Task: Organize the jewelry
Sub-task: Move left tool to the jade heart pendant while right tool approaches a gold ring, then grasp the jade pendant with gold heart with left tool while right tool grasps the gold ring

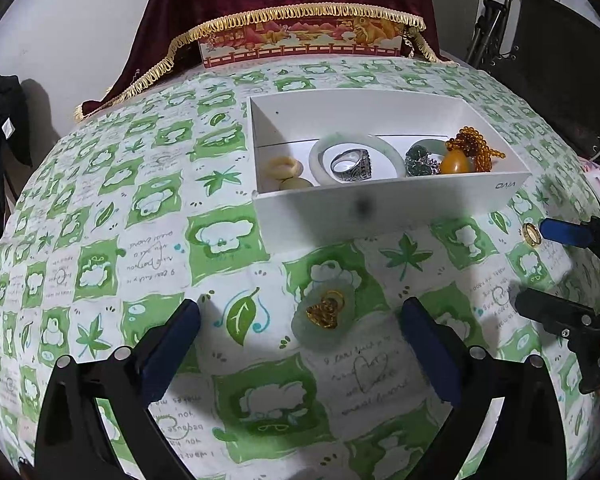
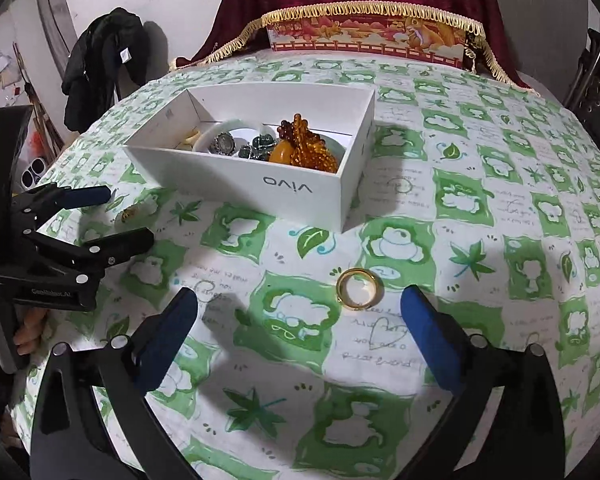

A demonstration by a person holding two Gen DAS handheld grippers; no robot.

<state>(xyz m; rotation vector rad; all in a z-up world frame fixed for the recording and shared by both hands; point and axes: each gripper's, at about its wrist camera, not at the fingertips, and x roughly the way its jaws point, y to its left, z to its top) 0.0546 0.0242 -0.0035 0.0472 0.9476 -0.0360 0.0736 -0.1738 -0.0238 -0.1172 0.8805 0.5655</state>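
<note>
Here both grippers' fingers gape wide, empty: right gripper [image 2: 300, 320] may nudge the gold ring [image 2: 358, 289] sliding; left gripper [image 1: 300, 328] straddles the pendant [image 1: 325, 316].

Both wrist views near, angled down, sharing white box [image 1: 388, 204]

The left tongs [image 1: 300, 344] are pointing steeply downward, their 2 blue-padded fingers [image 1: 172, 344] standing wide apart with nothing pressed between them. The right tongs [image 2: 300, 332] are tilting down at much the same angle, jaws spread just as wide and gripping nothing. In the right wrist view, fingers of the person's left hand [image 2: 28, 332] are curling around the left tool's handle at the frame edge.
</note>
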